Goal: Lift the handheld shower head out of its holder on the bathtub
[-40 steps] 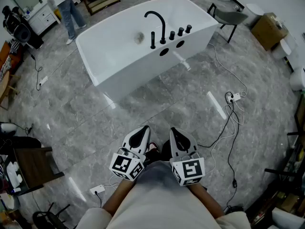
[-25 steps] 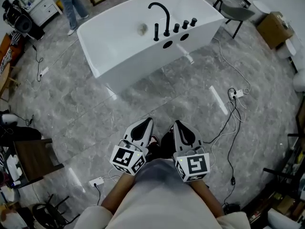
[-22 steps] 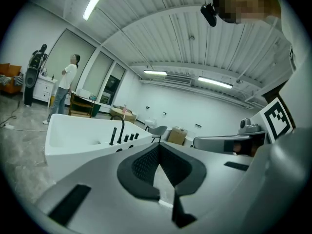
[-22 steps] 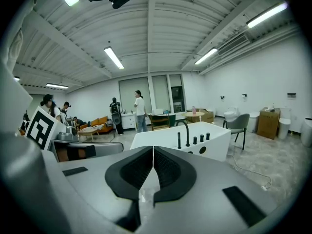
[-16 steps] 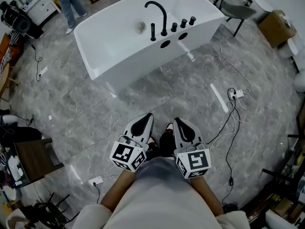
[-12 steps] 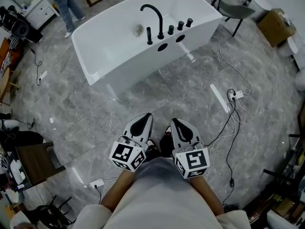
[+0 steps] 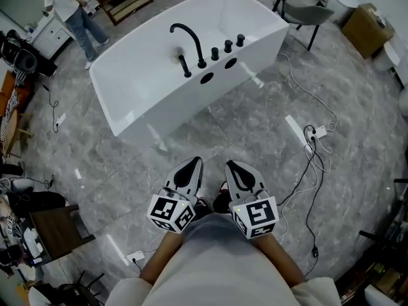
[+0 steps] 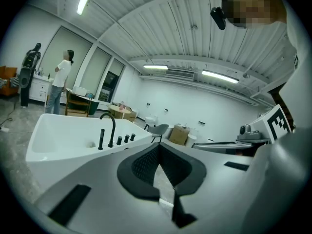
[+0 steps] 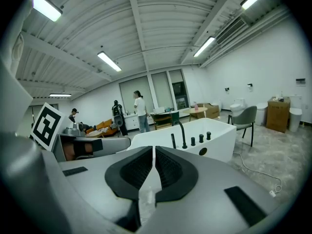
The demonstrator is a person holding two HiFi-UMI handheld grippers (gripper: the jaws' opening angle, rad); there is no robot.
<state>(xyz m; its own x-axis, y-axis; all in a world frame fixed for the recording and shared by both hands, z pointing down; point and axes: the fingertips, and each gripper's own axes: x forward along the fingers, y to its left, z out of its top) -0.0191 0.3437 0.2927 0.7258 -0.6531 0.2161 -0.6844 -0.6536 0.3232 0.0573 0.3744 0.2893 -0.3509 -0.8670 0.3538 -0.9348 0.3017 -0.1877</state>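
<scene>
The white bathtub (image 7: 146, 88) stands on the grey floor well ahead of me. On its near rim are a black arched faucet (image 7: 189, 38), three black knobs (image 7: 227, 46), and the slim black handheld shower head (image 7: 185, 65) upright in its holder. The shower head also shows in the left gripper view (image 8: 101, 139) and the right gripper view (image 9: 172, 141). My left gripper (image 7: 193, 163) and right gripper (image 7: 231, 166) are held side by side close to my body, far short of the tub. Both are shut and empty, as the left gripper (image 8: 159, 148) and right gripper (image 9: 154, 151) show close up.
Cables and a power strip (image 7: 313, 132) trail over the floor at the right. A grey chair (image 7: 298, 13) and a cardboard box (image 7: 361, 27) stand beyond the tub's right end. A person (image 7: 65, 6) stands at the far left. A dark side table (image 7: 56, 225) is at my left.
The tub has slid leftward and lower in the head view, so it is nearer. Both grippers travelled with me, still shut and side by side.
</scene>
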